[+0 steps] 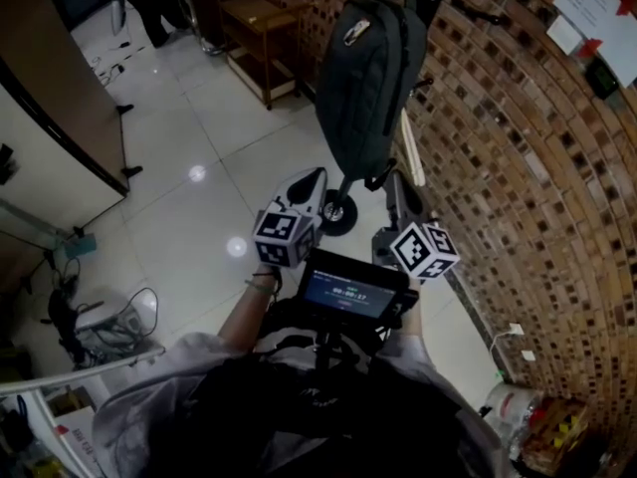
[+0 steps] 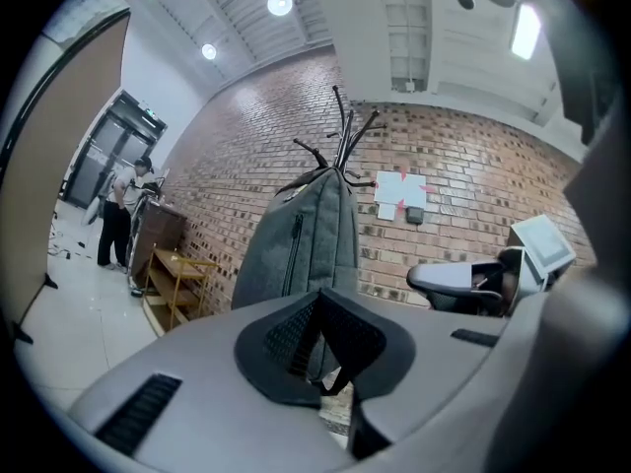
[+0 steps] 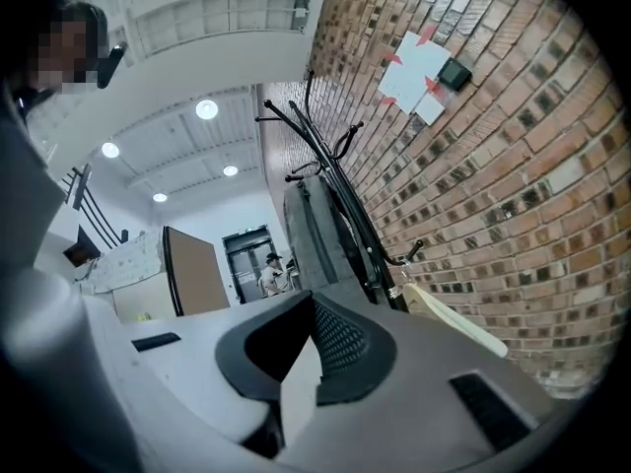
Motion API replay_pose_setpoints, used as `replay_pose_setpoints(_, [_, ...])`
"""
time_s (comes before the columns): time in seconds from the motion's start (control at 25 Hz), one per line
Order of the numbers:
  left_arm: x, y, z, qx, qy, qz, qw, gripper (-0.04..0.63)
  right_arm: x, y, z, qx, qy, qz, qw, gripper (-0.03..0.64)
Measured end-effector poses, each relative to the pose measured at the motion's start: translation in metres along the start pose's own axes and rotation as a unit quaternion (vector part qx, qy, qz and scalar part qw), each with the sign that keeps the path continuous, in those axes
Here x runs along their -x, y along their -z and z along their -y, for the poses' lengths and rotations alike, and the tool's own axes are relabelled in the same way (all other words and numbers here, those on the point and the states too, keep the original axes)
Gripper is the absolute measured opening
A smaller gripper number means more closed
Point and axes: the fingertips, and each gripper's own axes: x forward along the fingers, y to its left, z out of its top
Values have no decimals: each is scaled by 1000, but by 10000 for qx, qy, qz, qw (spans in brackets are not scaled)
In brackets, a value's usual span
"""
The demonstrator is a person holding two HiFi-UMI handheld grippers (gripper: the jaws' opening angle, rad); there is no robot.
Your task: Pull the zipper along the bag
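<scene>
Bag [image 1: 368, 78] hangs on rack [image 2: 340, 131]. L hand-held gripper [image 2: 320, 308] & R hand-held gripper [image 3: 314, 313]: jaws pressed together, empty, short of bag.

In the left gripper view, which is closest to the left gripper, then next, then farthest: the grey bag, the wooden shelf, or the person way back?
1. grey bag: straight ahead, hanging up.
2. wooden shelf: lower left, behind the bag.
3. person: far left, way back.
</scene>
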Motion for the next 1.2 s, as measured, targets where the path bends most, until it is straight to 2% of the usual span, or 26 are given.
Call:
replay_pose_setpoints(0.24, [6,-10,8,-30,-180,133,9997,8,4,3,-7,351,-121,-196,9991,-11])
replay_pose_setpoints(0.36, [4,-10,18,-96,-173,117,9997,8,9,1,-1,461,-194,-97,9987,-11])
replay_pose_setpoints(0.64, [4,0,32,-290,-174,38,9994,8,16,4,1,490,-294,-148,9983,-11])
replay_pose_setpoints(1.2, [13,-1,40,-275,-248,56,9993,8,22,7,-5,462,-402,-167,9980,-11])
